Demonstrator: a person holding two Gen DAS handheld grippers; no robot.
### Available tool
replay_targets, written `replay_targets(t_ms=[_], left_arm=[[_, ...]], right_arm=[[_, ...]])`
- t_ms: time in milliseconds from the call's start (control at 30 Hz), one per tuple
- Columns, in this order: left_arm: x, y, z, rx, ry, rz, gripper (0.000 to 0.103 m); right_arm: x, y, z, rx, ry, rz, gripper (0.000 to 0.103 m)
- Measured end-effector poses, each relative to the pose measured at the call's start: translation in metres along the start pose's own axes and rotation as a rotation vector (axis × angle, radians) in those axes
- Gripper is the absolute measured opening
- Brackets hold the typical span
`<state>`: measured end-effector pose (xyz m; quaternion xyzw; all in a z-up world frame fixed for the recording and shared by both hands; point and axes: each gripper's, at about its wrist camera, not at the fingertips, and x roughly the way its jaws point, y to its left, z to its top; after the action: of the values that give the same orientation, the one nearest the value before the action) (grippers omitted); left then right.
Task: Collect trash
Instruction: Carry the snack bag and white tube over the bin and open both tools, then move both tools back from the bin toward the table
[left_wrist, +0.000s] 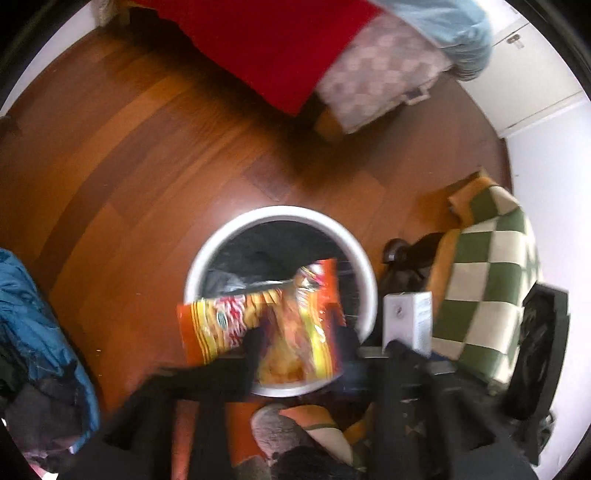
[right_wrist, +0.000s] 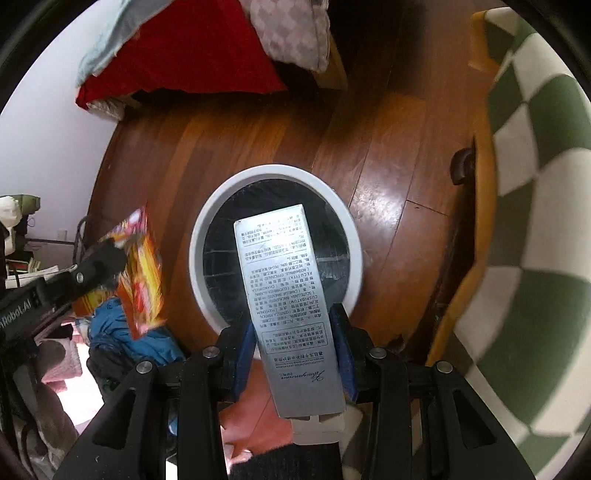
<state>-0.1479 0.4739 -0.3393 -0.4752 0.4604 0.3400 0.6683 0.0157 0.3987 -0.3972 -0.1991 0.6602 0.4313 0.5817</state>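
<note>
1. Silver card: the box (right_wrist: 291, 314) is clamped across its narrow width by the right tongs (right_wrist: 295, 332), blue pads on both long sides. Its long axis runs straight forward from the tongs, far end out over the bin (right_wrist: 201, 236).

2. Orange foil: the wrapper (left_wrist: 266, 317) is pinched by the left tongs (left_wrist: 295, 343) near its lower edge. It hangs crumpled and part-folded, upper half over the bin (left_wrist: 280, 216) opening, left corner outside the rim.

3. The bin is white-rimmed, round, lined with a black bag, standing on the wood floor (left_wrist: 147, 147). Its contents are dark and not readable.

4. Key relation: both items sit above or at the near rim of the bin, and the opening lies ahead of and below both tongs. Judged from the right view, the box is the more centred over the mouth; the wrapper (right_wrist: 140, 273) and left tongs (right_wrist: 103, 258) stand to the left of the rim there. The right hand appears better placed for release.

5. Judgement: the step in hand is the drop. The box, held by its near end, should fall clear if let go over the mouth. The wrapper is light and may catch the rim or drift outside.

6. Surroundings: a checked green-and-white rug (right_wrist: 535, 221) lies just right of the bin, blue clothing (left_wrist: 33, 314) well to the left, and a bed with a red cover (left_wrist: 258, 48) beyond.
</note>
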Motion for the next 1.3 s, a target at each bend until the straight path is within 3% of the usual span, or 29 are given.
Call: replay_targets(t_ms=[33, 167, 233, 300, 400, 467, 600, 767, 1300], left_arm=[[0.001, 0.006, 0.000, -0.011, -0.005, 0.000, 0.092], [0.003, 0.022, -0.001, -0.046, -0.006, -0.015, 0.092], [0.003, 0.027, -0.004, -0.053, -0.007, -0.013, 0.093], [0.001, 0.031, -0.005, -0.061, -0.012, -0.007, 0.097], [-0.005, 0.031, -0.012, -0.057, -0.046, 0.037, 0.098], [-0.012, 0.028, -0.020, -0.030, -0.083, 0.109, 0.098], [-0.024, 0.021, -0.038, 0.016, -0.120, 0.218, 0.098], [-0.045, 0.006, -0.057, 0.044, -0.162, 0.271, 0.098], [-0.157, -0.040, -0.129, 0.090, -0.324, 0.297, 0.098]], right_arm=[[0.010, 0.003, 0.006, -0.003, 0.016, 0.000, 0.041], [0.031, 0.008, 0.021, 0.004, 0.043, -0.006, 0.042], [0.036, 0.005, 0.027, 0.009, 0.053, -0.010, 0.055], [0.038, 0.003, 0.030, 0.009, 0.051, -0.005, 0.078], [0.037, 0.005, 0.029, 0.000, 0.046, 0.002, 0.095], [0.036, 0.005, 0.031, -0.009, 0.045, -0.009, 0.101], [0.030, 0.013, 0.022, -0.073, 0.022, -0.107, 0.101], [0.011, 0.015, 0.004, -0.117, -0.006, -0.173, 0.101], [-0.130, 0.027, -0.070, -0.186, -0.138, -0.137, 0.101]])
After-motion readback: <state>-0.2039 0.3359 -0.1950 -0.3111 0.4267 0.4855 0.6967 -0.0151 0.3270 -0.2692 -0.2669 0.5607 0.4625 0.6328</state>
